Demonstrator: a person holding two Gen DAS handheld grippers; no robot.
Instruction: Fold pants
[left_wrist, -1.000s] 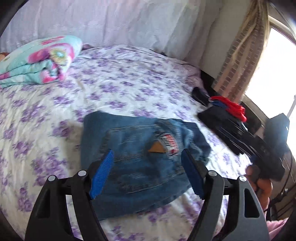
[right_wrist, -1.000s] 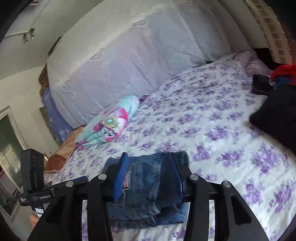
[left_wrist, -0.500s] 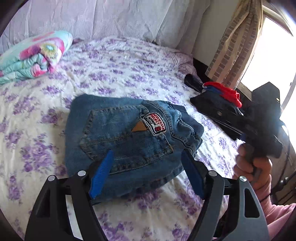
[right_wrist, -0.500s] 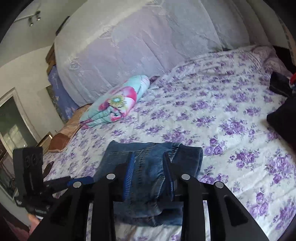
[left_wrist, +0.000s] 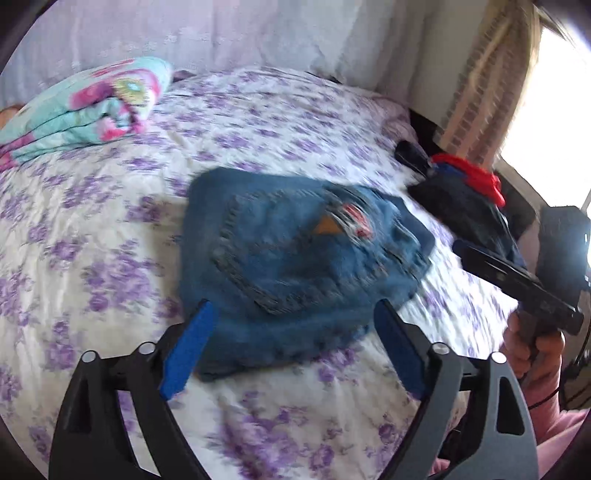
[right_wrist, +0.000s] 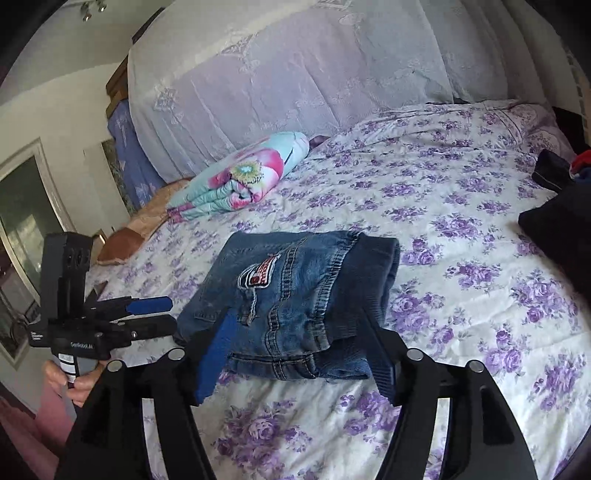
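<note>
The folded blue jeans (left_wrist: 295, 258) lie flat on the flowered bed sheet (left_wrist: 92, 280), back pocket and red patch facing up. My left gripper (left_wrist: 291, 332) hovers at their near edge. Its jaws are opening, and the hem sits between the blue pads (left_wrist: 188, 347) without being pressed. From the other side, the jeans (right_wrist: 295, 295) show their waistband fold. My right gripper (right_wrist: 299, 343) straddles the near corner, jaws opening, pads off the cloth. A hand holds each gripper: the right gripper (left_wrist: 469, 253) shows in the left wrist view, the left gripper (right_wrist: 162, 314) in the right wrist view.
A rolled floral blanket (right_wrist: 240, 181) lies near the head of the bed under the lavender drape (right_wrist: 295, 74). A pile of dark clothes with a red piece (left_wrist: 472, 206) sits at the bed's window side. A curtain (left_wrist: 480, 92) hangs beside it.
The right jaws first narrowed around the jeans' folded edge, then spread wide apart and let it go. The left jaws widened too. Both views shifted slightly over the jeans.
</note>
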